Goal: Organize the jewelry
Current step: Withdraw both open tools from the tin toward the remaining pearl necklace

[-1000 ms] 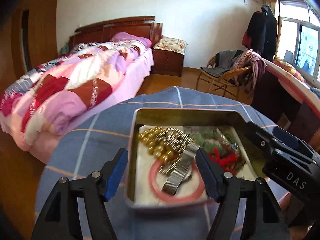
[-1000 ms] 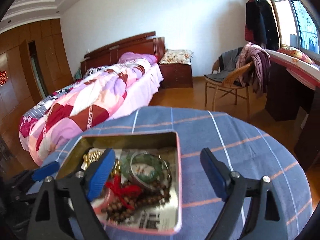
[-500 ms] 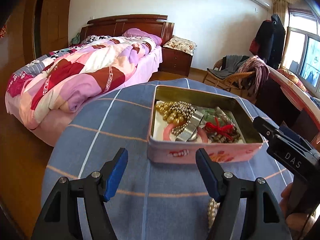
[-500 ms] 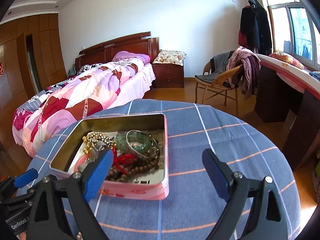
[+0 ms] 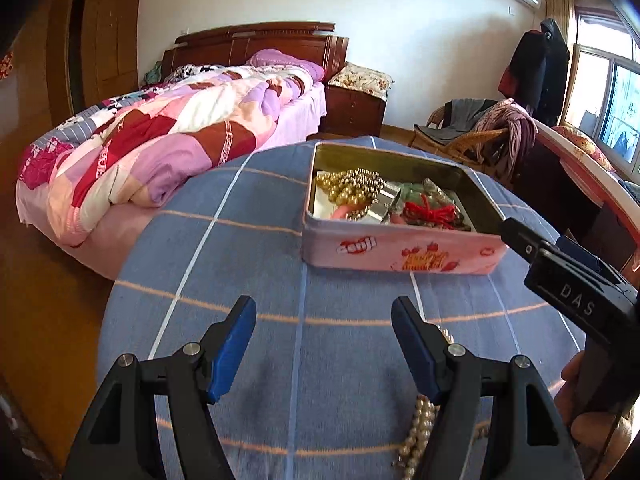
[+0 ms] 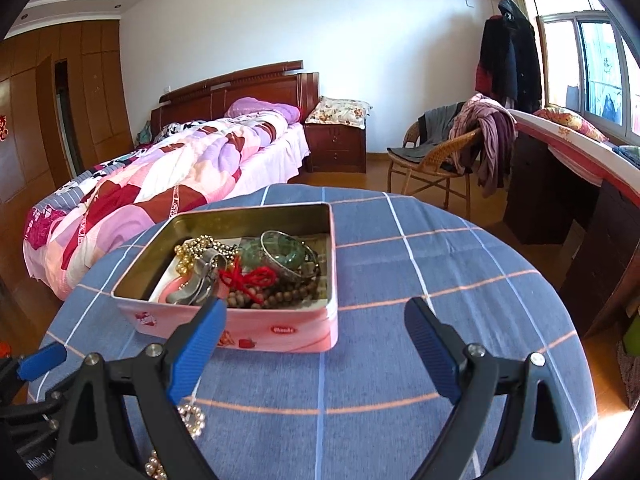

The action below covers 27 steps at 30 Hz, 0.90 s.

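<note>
A pink tin box [image 5: 400, 254] [image 6: 280, 330] stands open on the round table with the blue checked cloth [image 5: 248, 264] [image 6: 420, 248]. In it lie gold beads [image 5: 348, 186], a silver band [image 6: 200, 280], a red cord [image 6: 248, 278], a green bangle [image 6: 280, 254] and brown beads [image 6: 280, 298]. A pearl necklace [image 5: 420, 428] [image 6: 192, 416] lies on the cloth on the near side of the box. My left gripper [image 5: 322, 344] is open and empty, short of the box. My right gripper [image 6: 316, 340] is open and empty too, in front of the box.
A bed with a patchwork quilt [image 5: 172, 132] stands beyond the table at the left. A wicker chair with clothes [image 6: 448, 152] and a dark desk [image 6: 560, 184] are at the right. The table edge curves close on both sides.
Both grippers have drawn back from over the box toward the near side of the table. The pearl necklace on the cloth has come into view.
</note>
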Tool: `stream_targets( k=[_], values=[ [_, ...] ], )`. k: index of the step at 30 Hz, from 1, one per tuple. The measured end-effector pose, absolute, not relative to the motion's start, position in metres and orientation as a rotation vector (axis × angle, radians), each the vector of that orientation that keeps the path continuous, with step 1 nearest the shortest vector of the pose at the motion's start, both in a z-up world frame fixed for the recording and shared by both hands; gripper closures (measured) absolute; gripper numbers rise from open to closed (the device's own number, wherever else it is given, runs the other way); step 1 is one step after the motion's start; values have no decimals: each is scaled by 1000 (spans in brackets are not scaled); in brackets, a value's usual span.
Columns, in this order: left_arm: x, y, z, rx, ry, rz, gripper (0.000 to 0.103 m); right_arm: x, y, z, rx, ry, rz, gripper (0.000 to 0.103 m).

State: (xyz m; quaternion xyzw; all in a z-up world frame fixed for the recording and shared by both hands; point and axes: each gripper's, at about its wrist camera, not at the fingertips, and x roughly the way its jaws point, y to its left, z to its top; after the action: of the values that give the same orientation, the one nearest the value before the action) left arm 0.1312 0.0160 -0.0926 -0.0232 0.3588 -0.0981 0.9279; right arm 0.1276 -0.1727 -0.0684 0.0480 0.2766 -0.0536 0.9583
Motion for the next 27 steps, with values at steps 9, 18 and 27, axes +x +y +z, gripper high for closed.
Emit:
stream_targets(
  k=[9, 18, 27],
  values=[
    [114, 22, -96, -34, 739, -194, 33, 108, -170, -63, 91, 560, -124, 10],
    [106, 25, -87, -61, 726, -211, 33, 91, -167, -65, 96, 594, -112, 10],
    [101, 21, -86, -34, 725, -234, 33, 79, -169, -67, 94, 623, -101, 10]
  ],
)
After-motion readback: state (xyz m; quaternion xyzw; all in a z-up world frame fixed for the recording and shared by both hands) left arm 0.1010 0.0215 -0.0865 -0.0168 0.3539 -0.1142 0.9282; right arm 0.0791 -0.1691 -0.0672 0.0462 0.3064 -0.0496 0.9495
